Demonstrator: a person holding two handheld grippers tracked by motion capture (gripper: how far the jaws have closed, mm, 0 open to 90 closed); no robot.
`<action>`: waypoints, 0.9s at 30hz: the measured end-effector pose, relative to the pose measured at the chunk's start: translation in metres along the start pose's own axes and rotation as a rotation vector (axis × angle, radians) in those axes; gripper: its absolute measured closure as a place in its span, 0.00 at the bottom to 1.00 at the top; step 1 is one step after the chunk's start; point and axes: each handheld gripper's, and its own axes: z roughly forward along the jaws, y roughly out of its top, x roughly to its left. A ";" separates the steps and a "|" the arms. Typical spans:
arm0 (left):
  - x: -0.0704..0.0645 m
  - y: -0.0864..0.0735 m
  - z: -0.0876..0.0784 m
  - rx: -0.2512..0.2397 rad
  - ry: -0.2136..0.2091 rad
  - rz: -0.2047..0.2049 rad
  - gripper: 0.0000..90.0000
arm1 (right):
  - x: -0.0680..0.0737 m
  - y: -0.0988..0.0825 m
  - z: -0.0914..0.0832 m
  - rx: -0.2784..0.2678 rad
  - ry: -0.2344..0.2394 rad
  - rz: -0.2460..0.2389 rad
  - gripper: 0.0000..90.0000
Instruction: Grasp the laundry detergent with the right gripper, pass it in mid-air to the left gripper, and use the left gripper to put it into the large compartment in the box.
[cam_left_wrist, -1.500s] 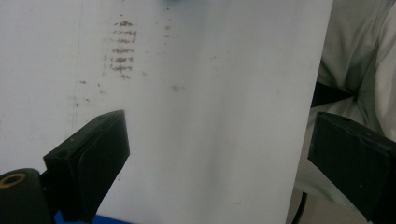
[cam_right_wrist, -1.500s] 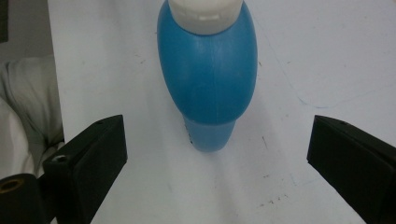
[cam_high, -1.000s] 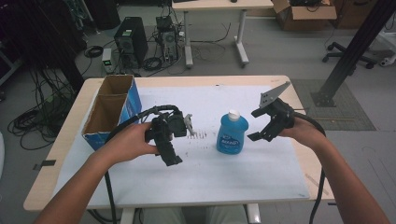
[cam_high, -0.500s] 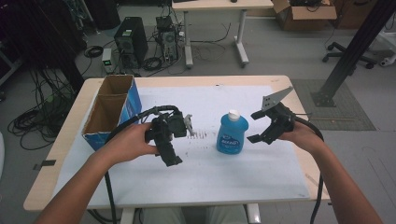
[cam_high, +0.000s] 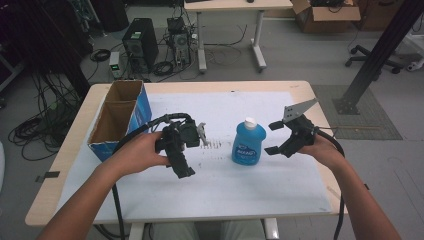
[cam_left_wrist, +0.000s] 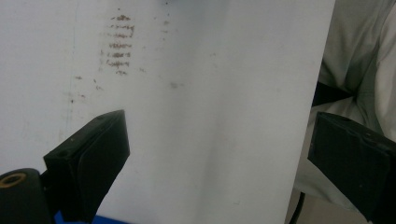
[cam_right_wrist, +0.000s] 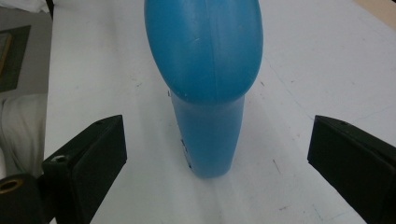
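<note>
Black hand-held gripper (cam_high: 274, 137), grey three-cornered plate (cam_high: 298, 109)

Blue bottle (cam_high: 248, 145), white cap; black claws.

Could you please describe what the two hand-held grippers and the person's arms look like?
Both are black. The left hand-held gripper trails a thick black cable; the right hand-held gripper carries a grey three-cornered plate on top and trails its own black cable. Each has two blocky black jaws. The forearms are bare, with no sleeves or gloves.
</note>
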 end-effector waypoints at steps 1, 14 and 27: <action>0.000 0.000 0.000 0.000 0.000 0.000 0.06 | 0.000 -0.001 0.000 -0.008 0.001 -0.003 0.05; -0.001 0.001 0.001 0.001 -0.001 -0.003 0.06 | 0.001 -0.010 0.003 -0.070 0.000 0.012 0.05; 0.000 0.001 0.002 0.004 -0.002 -0.002 0.06 | 0.001 -0.021 0.009 -0.127 0.003 0.026 0.05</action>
